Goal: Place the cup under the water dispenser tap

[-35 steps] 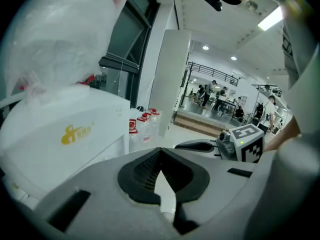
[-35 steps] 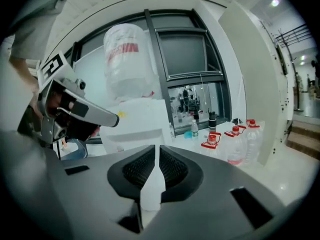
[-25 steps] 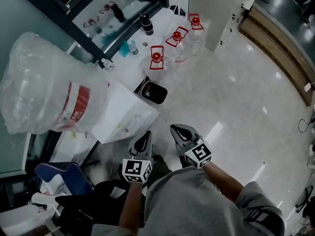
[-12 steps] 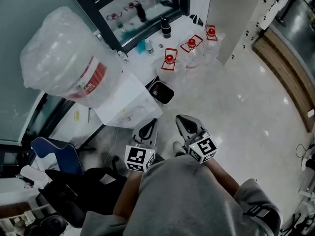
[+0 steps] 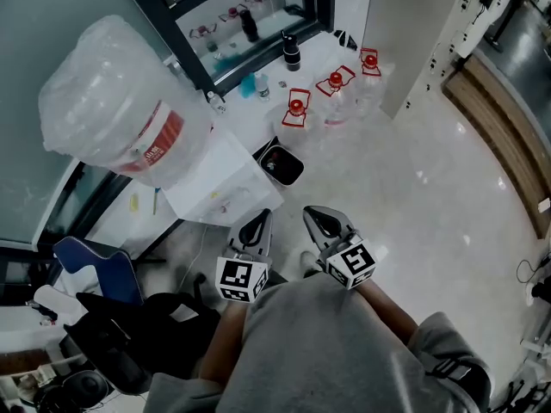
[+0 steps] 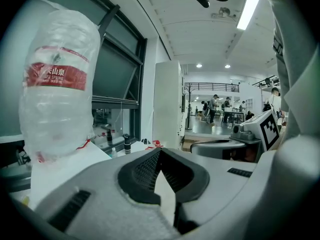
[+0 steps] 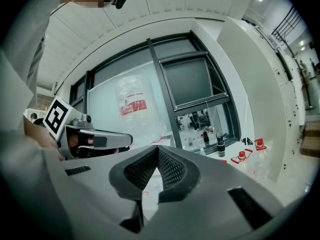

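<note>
Left gripper (image 5: 256,222) and right gripper (image 5: 315,219) are held side by side near the front corner of the water dispenser (image 5: 217,189), close to the person's body. Both pairs of jaws are pressed together, with nothing pinched. A plastic-wrapped bottle (image 5: 116,110) is seated on the dispenser. A black bin (image 5: 281,163) is set just beside it. The cup cannot be made out in any view.
</note>
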{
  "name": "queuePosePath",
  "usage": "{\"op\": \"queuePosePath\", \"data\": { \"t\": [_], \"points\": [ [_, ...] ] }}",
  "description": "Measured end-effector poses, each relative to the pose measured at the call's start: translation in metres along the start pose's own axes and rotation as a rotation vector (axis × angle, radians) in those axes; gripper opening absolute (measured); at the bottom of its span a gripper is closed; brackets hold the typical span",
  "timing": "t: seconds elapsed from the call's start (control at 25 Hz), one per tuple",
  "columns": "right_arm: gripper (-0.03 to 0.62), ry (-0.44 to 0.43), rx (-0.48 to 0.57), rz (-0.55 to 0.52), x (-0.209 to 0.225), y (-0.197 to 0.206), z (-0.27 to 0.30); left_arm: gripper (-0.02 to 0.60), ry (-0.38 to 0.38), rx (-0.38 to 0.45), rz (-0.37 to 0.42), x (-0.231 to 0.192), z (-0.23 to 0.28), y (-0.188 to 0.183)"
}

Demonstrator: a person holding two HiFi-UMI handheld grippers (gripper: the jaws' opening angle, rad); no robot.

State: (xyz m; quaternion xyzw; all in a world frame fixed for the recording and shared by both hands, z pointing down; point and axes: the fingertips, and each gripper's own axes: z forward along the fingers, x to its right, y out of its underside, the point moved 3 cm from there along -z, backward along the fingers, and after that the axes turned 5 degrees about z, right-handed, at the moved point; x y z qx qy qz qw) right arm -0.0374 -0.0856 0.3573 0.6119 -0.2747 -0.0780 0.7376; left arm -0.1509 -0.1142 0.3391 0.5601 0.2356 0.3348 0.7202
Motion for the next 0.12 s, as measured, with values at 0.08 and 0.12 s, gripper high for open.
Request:
{"op": "queuePosePath", "data": {
  "t": [0.08, 0.12],
  "points": [
    [0.009, 0.003, 0.001, 0.003, 0.0039, -0.0005, -0.0015, 0.008, -0.005, 0.0, 0.001, -0.0005, 0.0013, -0.0008],
    [0.009, 0.004, 0.001, 0.005, 0.0058, -0.0008, -0.002, 0.008, -0.008, 0.001, 0.002, -0.0008, 0.0019, -0.0012]
  ]
}}
